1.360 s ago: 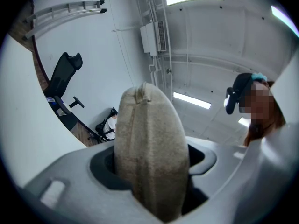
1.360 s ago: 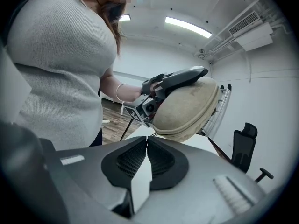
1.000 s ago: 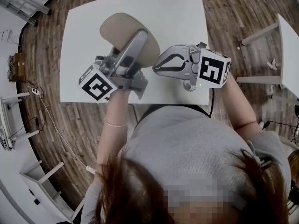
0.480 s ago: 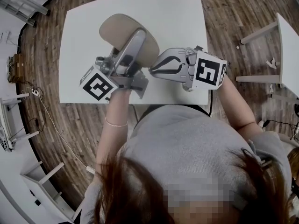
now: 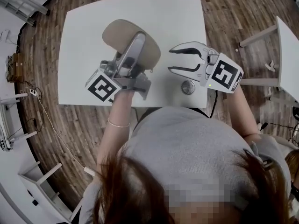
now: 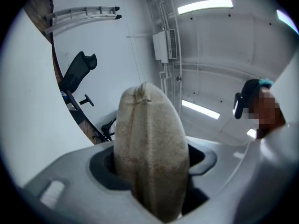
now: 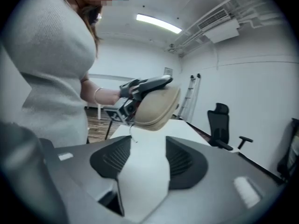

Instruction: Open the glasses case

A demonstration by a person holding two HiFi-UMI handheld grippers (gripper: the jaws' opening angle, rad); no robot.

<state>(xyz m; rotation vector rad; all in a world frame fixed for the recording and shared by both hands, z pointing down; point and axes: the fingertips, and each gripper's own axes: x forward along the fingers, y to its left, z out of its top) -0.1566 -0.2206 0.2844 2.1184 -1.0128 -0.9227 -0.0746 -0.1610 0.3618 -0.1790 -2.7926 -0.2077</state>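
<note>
Our left gripper (image 5: 138, 38) is clamped on the case (image 5: 124, 36) and holds it tilted up off the table (image 5: 177, 13). The right gripper (image 5: 170, 60) sits near it without touching, its jaws opening with nothing between them. In the left gripper view the seam down the case's edge looks closed to us, so we'd say the opening itself isn't done. A thin thread dangles from its lower end; maybe a pull, we can't tell. What's left is getting the halves apart.

white table (image 5: 88, 36) | small round grey object (image 5: 188, 87) on it, near edge | wood floor (image 5: 233, 8) | black office chair (image 7: 219, 118)
</note>
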